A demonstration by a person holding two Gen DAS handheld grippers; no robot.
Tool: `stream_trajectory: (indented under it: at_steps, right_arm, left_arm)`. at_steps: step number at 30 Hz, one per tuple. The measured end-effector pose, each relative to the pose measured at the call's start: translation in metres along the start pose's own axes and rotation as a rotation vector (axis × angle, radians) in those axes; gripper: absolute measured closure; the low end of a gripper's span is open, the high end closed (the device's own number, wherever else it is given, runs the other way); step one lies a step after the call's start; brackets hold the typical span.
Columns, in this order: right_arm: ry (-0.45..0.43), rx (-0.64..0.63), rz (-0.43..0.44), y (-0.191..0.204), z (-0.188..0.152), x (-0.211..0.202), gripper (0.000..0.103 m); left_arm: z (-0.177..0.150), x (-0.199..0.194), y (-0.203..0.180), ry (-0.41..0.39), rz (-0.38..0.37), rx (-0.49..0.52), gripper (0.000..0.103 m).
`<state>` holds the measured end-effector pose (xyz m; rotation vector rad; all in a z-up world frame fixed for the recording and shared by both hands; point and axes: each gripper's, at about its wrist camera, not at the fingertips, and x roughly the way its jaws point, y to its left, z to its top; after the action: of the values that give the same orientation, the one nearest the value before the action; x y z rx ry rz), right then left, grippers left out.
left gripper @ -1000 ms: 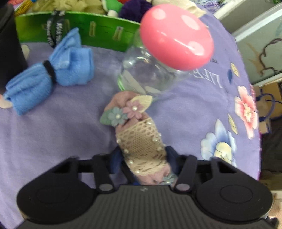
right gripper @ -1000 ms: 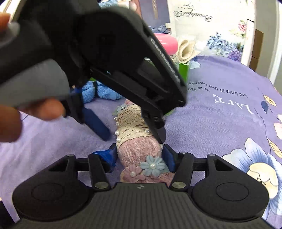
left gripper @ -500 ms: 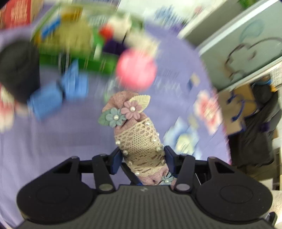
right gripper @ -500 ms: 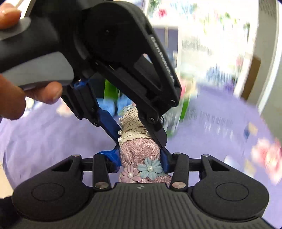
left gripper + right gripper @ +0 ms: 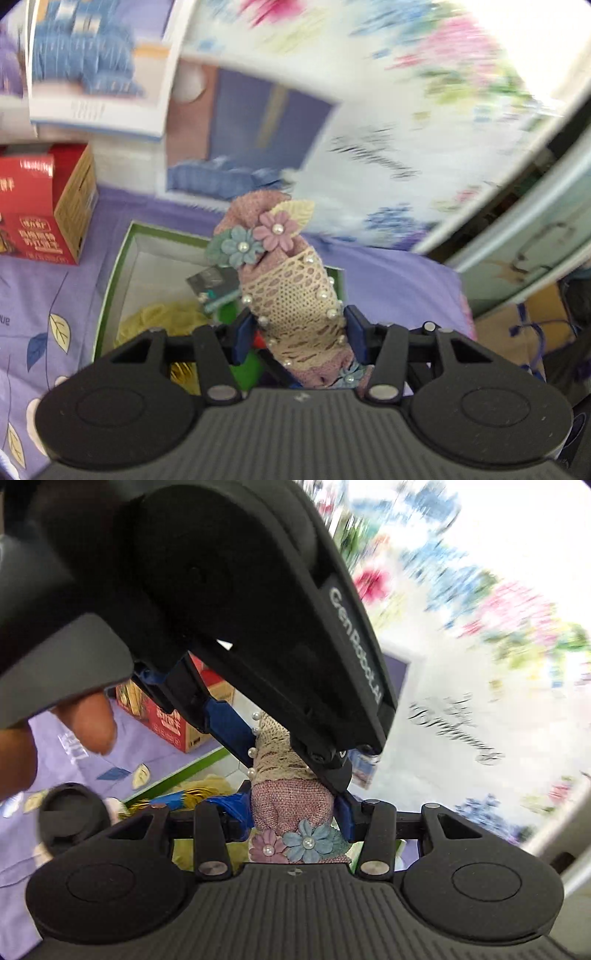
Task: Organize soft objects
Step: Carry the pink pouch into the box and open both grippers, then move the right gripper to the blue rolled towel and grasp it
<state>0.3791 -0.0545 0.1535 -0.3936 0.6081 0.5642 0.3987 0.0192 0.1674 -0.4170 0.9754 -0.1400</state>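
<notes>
Left wrist: both grippers pinch the pink roll (image 5: 291, 295), now lifted over the green box (image 5: 122, 258).

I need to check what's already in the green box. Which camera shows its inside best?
The left wrist view: the green box lies open below the held pink roll, its white inner wall and yellow cloth visible. The right wrist view shows only a strip of green rim, mostly hidden behind the left gripper.

Left gripper (image 5: 300, 334) and right gripper (image 5: 293, 812): both held raised, jaws of each closed from opposite ends on one pink lace-wrapped roll (image 5: 286, 291), the left's body crossing above the right, bare fingers (image 5: 90, 720) on its handle.
</notes>
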Motion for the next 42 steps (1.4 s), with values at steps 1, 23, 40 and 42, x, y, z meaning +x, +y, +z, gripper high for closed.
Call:
stream_trajectory:
  at_steps: [1,23,40,42]
  right_arm:
    - [0.019,0.000,0.022,-0.001,-0.001,0.014,0.074]
    - [-0.113,0.091,0.083,0.059,-0.039,-0.115,0.068]
    - [0.077,0.309,-0.025,0.173,-0.107,-0.043,0.067]
    - [0.098,0.351,-0.060,0.169,-0.106,-0.029,0.067]
  left_arm:
    - [0.004,0.013,0.007,0.017,0.010,-0.020,0.050]
    - [-0.077,-0.088,0.076,-0.130,0.155,0.002,0.003]
    - [-0.263,-0.110,0.242,0.040,0.186,-0.074,0.003]
    - [-0.268,-0.113,0.253,0.027,0.195,-0.080,0.003]
